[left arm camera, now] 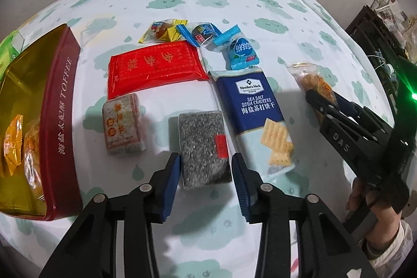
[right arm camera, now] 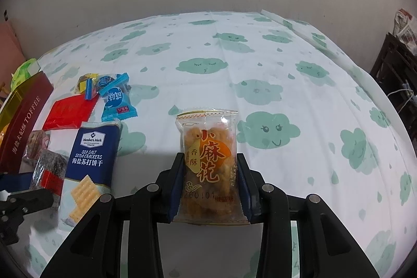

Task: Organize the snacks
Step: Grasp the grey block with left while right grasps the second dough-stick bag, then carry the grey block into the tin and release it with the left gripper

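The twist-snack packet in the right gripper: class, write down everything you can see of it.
The twist-snack packet is a small clear plastic pouch with crimped, sealed ends, an orange label with red Chinese characters and a printed date code. Golden-brown fried dough twists show through the film. It stands lengthwise between the fingers of the right gripper, whose blue pads press its two long sides. Its top end points away from the camera, over the cloud-print cloth. No other snack touches it; the cracker pack lies apart on its left.
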The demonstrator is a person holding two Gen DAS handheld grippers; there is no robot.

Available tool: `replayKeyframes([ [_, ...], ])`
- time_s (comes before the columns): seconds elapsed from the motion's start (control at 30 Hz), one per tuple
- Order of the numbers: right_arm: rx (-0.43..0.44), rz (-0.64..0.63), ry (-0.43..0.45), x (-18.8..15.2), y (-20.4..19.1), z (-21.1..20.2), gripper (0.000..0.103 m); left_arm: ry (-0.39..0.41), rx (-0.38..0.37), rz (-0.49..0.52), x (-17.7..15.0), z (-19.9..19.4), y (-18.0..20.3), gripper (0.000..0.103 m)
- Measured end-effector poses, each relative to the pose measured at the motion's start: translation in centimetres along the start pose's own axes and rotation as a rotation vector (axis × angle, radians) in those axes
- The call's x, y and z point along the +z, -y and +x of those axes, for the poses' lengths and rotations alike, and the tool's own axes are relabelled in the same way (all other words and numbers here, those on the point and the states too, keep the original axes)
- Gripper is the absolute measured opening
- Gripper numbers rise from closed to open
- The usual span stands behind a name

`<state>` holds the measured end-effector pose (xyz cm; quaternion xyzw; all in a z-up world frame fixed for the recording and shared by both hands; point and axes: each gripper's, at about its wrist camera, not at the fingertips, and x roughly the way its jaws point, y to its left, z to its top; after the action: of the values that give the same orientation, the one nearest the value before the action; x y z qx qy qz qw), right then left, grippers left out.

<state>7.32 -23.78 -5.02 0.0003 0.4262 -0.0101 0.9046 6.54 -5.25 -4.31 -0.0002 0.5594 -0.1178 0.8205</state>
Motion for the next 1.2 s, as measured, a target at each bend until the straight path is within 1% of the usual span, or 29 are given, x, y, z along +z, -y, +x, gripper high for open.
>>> replayKeyframes([
  [0.17, 0.002, 0.001, 0.001, 0.0, 0.0, 0.0, 0.039, 0.001, 0.017, 0.000, 0.5, 0.9, -0.1, 0.033],
  [0.33, 0.003, 0.003, 0.001, -0.1, 0.0, 0.0, 0.039, 0.012, 0.036, 0.021, 0.5, 1.1, 0.2, 0.031],
  [0.63, -0.004, -0.004, 0.000, -0.1, -0.2, 0.1, 0.040, 0.006, 0.034, 0.033, -0.2, 0.7, 0.2, 0.031],
  [0.83, -0.006, -0.005, 0.000, -0.2, -0.2, 0.1, 0.040, 0.009, 0.029, 0.047, -0.6, -0.1, 0.3, 0.031],
  [1.1, -0.007, -0.005, 0.001, -0.2, -0.2, 0.2, 0.040, 0.054, 0.026, 0.069, -0.1, -2.2, 0.1, 0.031],
  [1.2, -0.008, -0.006, 0.001, -0.2, -0.3, 0.2, 0.040, 0.078, 0.040, 0.070, 0.5, -3.1, -0.5, 0.031],
])
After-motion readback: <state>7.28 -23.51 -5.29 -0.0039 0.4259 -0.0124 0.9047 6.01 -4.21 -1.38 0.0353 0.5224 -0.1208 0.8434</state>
